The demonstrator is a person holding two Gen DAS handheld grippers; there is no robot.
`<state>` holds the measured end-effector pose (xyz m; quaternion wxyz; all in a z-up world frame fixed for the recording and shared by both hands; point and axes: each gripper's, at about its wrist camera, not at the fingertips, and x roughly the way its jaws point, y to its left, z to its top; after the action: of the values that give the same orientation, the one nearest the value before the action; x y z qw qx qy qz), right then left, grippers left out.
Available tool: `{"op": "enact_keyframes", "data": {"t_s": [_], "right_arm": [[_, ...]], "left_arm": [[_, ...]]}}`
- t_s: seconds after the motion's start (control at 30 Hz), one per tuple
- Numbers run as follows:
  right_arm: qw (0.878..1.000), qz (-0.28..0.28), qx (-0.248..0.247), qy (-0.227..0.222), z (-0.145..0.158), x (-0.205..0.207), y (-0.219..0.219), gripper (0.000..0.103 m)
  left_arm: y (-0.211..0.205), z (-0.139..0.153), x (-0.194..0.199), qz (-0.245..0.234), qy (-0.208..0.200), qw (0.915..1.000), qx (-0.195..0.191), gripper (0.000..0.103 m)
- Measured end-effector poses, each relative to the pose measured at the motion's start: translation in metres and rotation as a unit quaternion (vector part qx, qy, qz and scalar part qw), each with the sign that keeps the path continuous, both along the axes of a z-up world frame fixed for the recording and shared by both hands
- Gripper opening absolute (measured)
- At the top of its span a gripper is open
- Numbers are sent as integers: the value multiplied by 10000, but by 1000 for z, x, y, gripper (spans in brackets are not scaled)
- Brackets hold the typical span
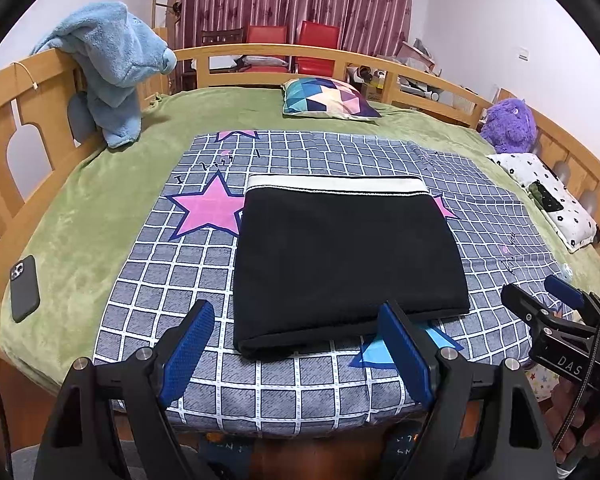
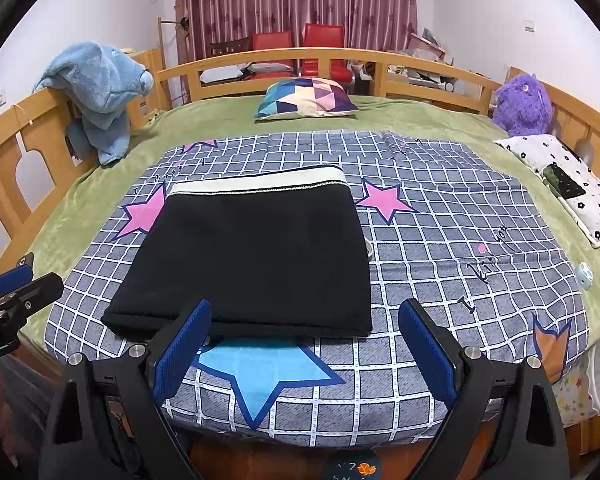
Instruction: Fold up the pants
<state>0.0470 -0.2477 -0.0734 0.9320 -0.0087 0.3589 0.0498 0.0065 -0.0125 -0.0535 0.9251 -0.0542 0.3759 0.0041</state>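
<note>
A pair of black pants [image 1: 348,264], folded into a flat rectangle with a cream-white waistband along its far edge, is seen lying on a grey checked bedsheet printed with pink and blue stars [image 1: 172,280]. The sheet is spread over a green plush blanket [image 1: 84,216] on a bed enclosed by a light wooden rail [image 1: 4,104]. The near folded edge of the pants lies close to the front edge of the bed, just beyond a blue star print [image 2: 260,372].

The left gripper [image 1: 300,348] is held just short of that near edge, toward its left corner; its blue-padded fingers [image 1: 188,356] are spread wide apart and nothing is clamped between them. The right gripper [image 2: 306,348] is held beside the near right part of the pants, over the blue star; its fingers [image 2: 428,356] are likewise set well apart, and no cloth is gripped. Whether either gripper's inner pad brushes the fabric cannot be told.

A black phone [image 1: 25,288] is laid on the green blanket to the left. A blue fleece garment [image 1: 108,64] is draped over the left rail. A cushion with a multicoloured geometric pattern [image 1: 324,98] is placed at the far end of the bed, a purple furry plush toy [image 1: 508,124] sits at the right rail, and a white pillow with black flowers [image 1: 548,196] lies just beside it. Striped maroon curtains [image 1: 292,0] and red chairs [image 1: 292,40] are seen beyond the bed.
</note>
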Motion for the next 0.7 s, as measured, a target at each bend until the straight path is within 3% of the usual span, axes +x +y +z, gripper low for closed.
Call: {"op": "enact_keyframes", "data": {"t_s": [0.7], "right_arm": [[10000, -33, 45, 26, -1, -1, -1, 93]], "left_arm": [[-1, -1, -1, -8, -10, 10000, 2, 83]]}}
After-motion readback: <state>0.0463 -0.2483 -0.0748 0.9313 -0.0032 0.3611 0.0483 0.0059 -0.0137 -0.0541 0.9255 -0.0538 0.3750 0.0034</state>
